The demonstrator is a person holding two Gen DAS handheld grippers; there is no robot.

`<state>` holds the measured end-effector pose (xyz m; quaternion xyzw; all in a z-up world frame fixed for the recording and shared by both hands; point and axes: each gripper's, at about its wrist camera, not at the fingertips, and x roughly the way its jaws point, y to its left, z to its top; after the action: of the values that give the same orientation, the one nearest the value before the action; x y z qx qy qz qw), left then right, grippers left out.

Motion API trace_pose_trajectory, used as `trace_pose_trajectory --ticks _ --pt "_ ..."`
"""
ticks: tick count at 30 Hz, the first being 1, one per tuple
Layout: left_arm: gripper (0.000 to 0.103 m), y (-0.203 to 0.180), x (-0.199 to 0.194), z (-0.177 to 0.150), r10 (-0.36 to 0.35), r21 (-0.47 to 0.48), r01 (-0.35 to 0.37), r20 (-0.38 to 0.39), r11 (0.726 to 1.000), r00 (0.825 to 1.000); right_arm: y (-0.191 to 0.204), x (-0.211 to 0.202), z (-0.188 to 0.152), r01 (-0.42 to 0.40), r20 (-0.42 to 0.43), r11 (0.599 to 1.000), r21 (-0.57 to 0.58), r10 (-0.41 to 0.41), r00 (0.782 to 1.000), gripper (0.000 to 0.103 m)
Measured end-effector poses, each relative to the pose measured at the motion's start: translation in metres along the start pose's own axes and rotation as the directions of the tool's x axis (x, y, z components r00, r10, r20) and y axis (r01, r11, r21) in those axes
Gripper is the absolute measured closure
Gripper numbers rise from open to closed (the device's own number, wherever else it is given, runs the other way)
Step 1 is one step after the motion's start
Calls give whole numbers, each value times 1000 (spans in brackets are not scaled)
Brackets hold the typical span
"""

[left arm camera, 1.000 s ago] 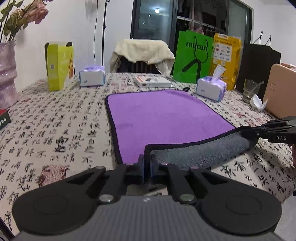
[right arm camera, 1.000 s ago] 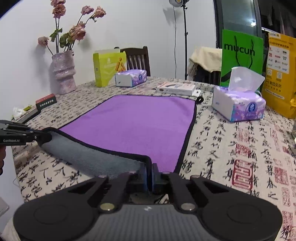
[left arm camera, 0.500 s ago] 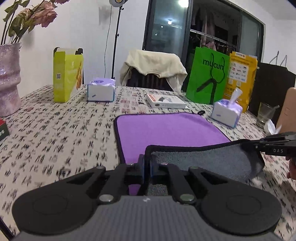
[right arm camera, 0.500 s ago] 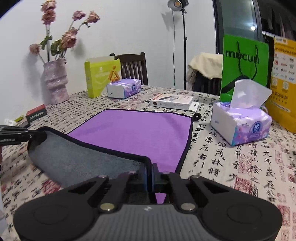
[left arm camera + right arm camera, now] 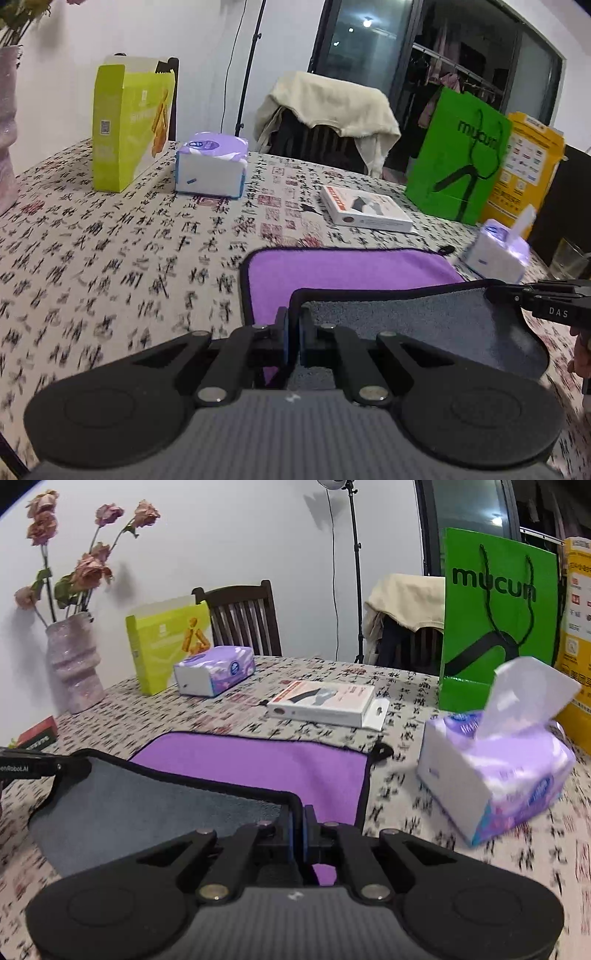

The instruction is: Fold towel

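Note:
A purple towel [image 5: 347, 269] with black trim and a grey underside lies on the patterned tablecloth; it also shows in the right wrist view [image 5: 280, 768]. My left gripper [image 5: 293, 332] is shut on the towel's near left corner. My right gripper [image 5: 298, 829] is shut on the near right corner. Both hold the near edge raised over the purple side, so the grey underside [image 5: 424, 325] faces up between them. The right gripper's tip shows in the left wrist view [image 5: 546, 299], and the left gripper's tip in the right wrist view [image 5: 44, 766].
A tissue pack [image 5: 495, 771] stands right of the towel. Behind it lie a white box [image 5: 321, 703], another tissue pack [image 5: 214, 670], a yellow-green carton [image 5: 166, 650], a green bag [image 5: 495, 624] and a yellow bag [image 5: 524, 170]. A vase [image 5: 74, 664] stands far left, a glass [image 5: 569, 264] far right.
Both grippers have carried the towel's near edge up and towards the far edge. More grey underside shows and less purple stays uncovered. Both stay shut on their corners.

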<state>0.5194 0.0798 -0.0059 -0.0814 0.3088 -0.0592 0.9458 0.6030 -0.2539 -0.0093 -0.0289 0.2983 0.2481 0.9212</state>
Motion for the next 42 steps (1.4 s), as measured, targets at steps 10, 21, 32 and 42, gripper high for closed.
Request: trace_pose_trajectory --ticks 10,21,32,42 --pt "97 6 57 38 14 17 -13 -40 1000 999 -19 58 27 34 -43 999 14 -33 999 98" --pt "97 21 104 58 11 -37 -14 -89 999 996 -36 104 46 59 -74 997 56 -55 996 98" --pt "55 26 103 59 70 -28 -73 -82 997 994 -32 113 53 129 -77 992 -4 -129 989 57" --pt "21 15 43 51 83 67 -81 -21 994 996 -11 57 54 147 -31 988 -37 -148 989 37"
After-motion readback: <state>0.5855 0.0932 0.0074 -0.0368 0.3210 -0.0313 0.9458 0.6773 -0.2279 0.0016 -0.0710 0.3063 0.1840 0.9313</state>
